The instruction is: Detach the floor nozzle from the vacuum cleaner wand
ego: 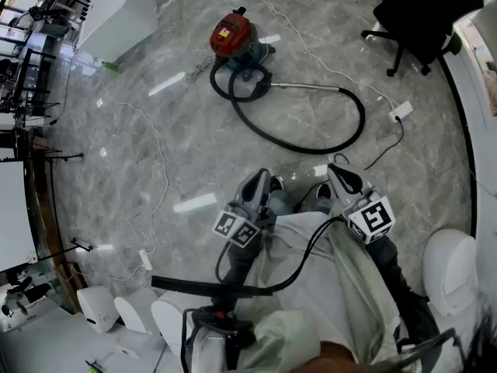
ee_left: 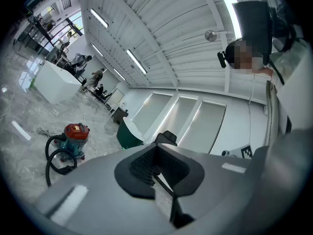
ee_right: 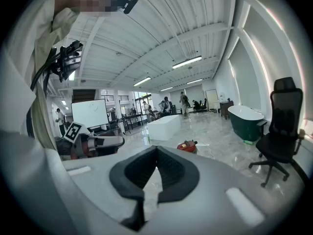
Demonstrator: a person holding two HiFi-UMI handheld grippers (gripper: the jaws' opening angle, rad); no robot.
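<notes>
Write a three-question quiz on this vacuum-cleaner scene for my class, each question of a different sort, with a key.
1. True or false: the left gripper is clamped on the black hose of the red canister vacuum cleaner.
2. Multiple choice: where in the head view does the black wheeled office chair stand? A) top right B) bottom left C) centre
3. Fill in the gap: the fingers of the right gripper are ____ (open or shut), with nothing between them.

Key: 1 false; 2 A; 3 shut.
</notes>
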